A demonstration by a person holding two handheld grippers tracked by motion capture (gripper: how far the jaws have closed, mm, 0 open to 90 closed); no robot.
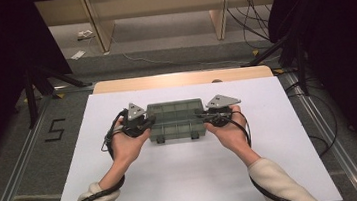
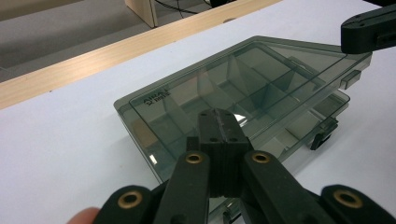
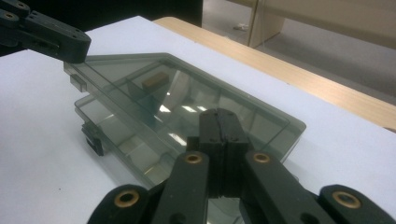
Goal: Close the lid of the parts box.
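A smoky transparent compartment box is seen on the white table, a little toward 12 o'clock from its middle, with the lid slightly lifted at the front edge. The left gripper is placed at the 9 o'clock end of the box and the right gripper at the 3 o'clock end. In each gripper view the two black jaws are pressed fully together over the lid, and nothing is seen held between them.
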